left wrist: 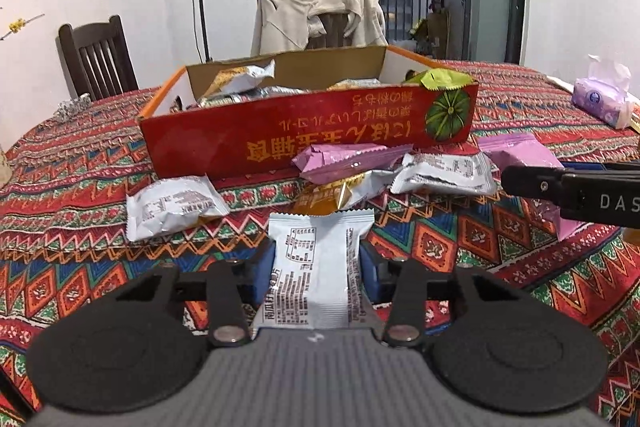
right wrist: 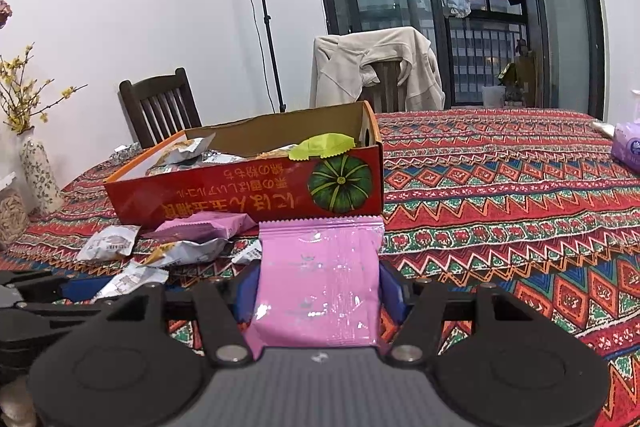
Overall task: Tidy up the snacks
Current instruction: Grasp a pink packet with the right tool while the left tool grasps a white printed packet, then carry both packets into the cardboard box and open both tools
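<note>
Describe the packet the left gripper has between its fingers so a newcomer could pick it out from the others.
Start at the red cardboard box with the green pumpkin picture, on the patterned tablecloth. Loose packets lie in front of it; nearest the camera, the left gripper is shut on a white packet. It alone stands on end between the blue pads, its black printed text running lengthwise, while the other white and pink packets lie flat.

Patterned tablecloth (right wrist: 500, 187); jacket (right wrist: 376, 67) draped over chair; tissue pack (left wrist: 600, 99); flower vase (right wrist: 38, 167).
</note>
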Available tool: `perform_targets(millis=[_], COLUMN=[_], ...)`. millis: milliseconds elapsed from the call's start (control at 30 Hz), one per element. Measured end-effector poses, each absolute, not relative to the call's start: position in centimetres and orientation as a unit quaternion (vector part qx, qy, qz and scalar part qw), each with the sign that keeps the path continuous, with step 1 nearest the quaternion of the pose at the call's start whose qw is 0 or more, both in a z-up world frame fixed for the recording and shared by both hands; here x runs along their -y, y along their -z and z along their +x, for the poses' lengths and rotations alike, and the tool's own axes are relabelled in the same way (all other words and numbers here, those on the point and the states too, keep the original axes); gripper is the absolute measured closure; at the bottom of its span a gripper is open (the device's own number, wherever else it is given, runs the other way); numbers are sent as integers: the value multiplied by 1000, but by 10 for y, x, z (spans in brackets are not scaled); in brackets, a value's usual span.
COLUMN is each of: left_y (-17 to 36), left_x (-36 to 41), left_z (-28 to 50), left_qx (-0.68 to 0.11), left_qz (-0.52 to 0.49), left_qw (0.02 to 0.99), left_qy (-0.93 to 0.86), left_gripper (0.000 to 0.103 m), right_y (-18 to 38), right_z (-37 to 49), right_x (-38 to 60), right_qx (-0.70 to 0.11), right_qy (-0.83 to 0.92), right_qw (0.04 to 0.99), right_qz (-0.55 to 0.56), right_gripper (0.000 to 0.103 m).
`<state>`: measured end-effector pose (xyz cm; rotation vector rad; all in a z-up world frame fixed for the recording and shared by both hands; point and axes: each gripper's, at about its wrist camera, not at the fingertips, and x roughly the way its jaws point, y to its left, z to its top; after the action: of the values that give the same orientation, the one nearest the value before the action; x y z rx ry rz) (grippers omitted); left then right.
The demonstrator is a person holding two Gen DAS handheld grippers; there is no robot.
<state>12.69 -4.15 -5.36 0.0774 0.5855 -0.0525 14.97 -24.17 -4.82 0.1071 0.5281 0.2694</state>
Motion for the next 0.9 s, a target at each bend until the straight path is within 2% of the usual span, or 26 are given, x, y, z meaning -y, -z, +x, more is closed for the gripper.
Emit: perform_targets(millis=[400, 900], left_y=[30, -7], left_x=[41, 40], left_z=[93, 97], left_qx=[-188, -136], left_qz=[57, 54], left_qw=[980, 989], left_qy=[-26, -15], left_gripper=[59, 59], right_y=[43, 20], right_z=[140, 139], right_x=[237, 222], right_qx=[-229, -197], right_qy=[-137, -134], right_qw=[963, 971], right_qz=[36, 4], right_gripper=[43, 43])
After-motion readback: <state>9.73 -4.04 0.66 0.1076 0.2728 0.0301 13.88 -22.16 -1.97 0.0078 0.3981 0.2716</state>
